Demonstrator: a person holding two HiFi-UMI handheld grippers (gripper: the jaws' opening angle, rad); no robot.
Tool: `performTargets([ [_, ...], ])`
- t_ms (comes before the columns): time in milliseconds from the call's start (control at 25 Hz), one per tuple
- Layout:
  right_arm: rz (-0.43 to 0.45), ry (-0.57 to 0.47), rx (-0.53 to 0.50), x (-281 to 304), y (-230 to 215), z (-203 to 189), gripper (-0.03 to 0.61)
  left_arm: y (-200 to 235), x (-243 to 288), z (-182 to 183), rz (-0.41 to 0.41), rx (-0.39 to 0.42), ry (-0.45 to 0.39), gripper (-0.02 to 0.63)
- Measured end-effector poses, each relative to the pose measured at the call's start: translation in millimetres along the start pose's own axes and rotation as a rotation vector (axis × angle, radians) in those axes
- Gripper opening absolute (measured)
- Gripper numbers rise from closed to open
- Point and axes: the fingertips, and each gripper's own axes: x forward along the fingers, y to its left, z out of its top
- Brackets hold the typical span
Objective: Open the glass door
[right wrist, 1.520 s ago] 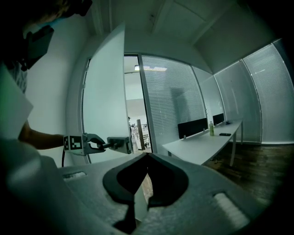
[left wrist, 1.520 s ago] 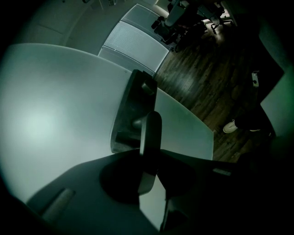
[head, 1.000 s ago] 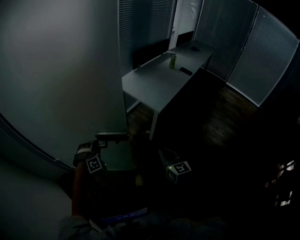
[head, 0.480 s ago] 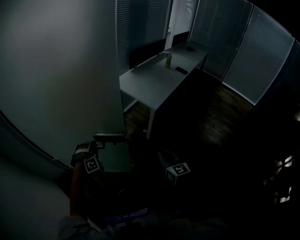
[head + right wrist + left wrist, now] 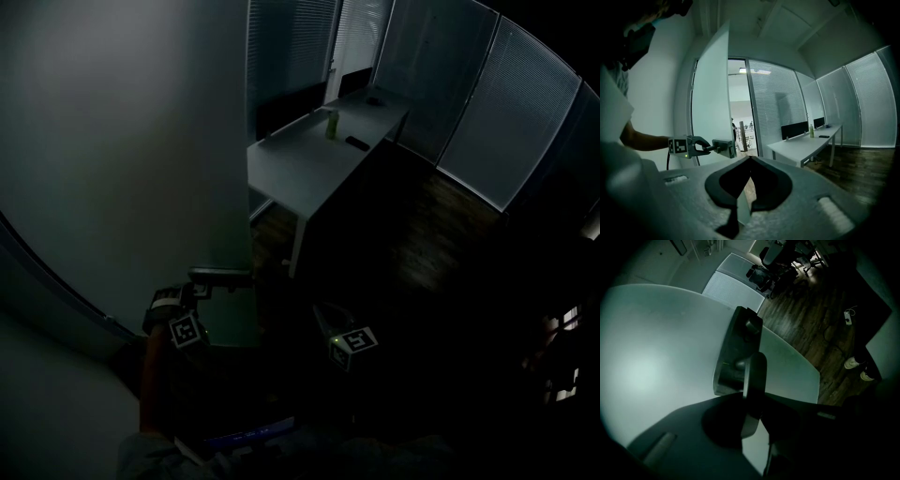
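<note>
Clamping the door handle (image 5: 753, 376), left tongs (image 5: 754, 404) stand narrow; right tongs (image 5: 750, 158) closed.

Left gripper (image 5: 200, 287) clamped on door handle (image 5: 753, 380), forearm (image 5: 153, 384) stretched forward. Right gripper (image 5: 749, 160) jaws together, empty, pointing roughly level, beside the left.

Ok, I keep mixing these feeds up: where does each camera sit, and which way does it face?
Head view: on the person's head, steeply down at the glass door and desk; left gripper and right gripper show.
Left gripper view: on the left gripper, along its jaws, closed on the door handle, frosted glass behind.
Right gripper view: on the right gripper, roughly level, towards the doorway; the person's forearm and left gripper show.
Shared: all three show the door handle; head and right gripper views share the desk.
</note>
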Motion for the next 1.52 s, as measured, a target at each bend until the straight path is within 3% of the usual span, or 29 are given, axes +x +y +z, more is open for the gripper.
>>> performTargets([
  [440,-0.058,0.001,-0.026,-42.5,31.8,-7.6,-0.005,-15.1,-20.4,-2.9,0.014,0.016,-0.044,0.091],
  [1080,-0.166,-0.026,0.028,-121.8,58.7,-37.7,-0.005,-48.4,-65.0,-14.9,-0.003,0.06,-0.062,0.089],
  [1520,-0.204,-0.045,0.068,-135.9,85.7,-44.7,-0.005,-64.1,-97.8,-23.8,-0.022,0.095,-0.115,0.089],
])
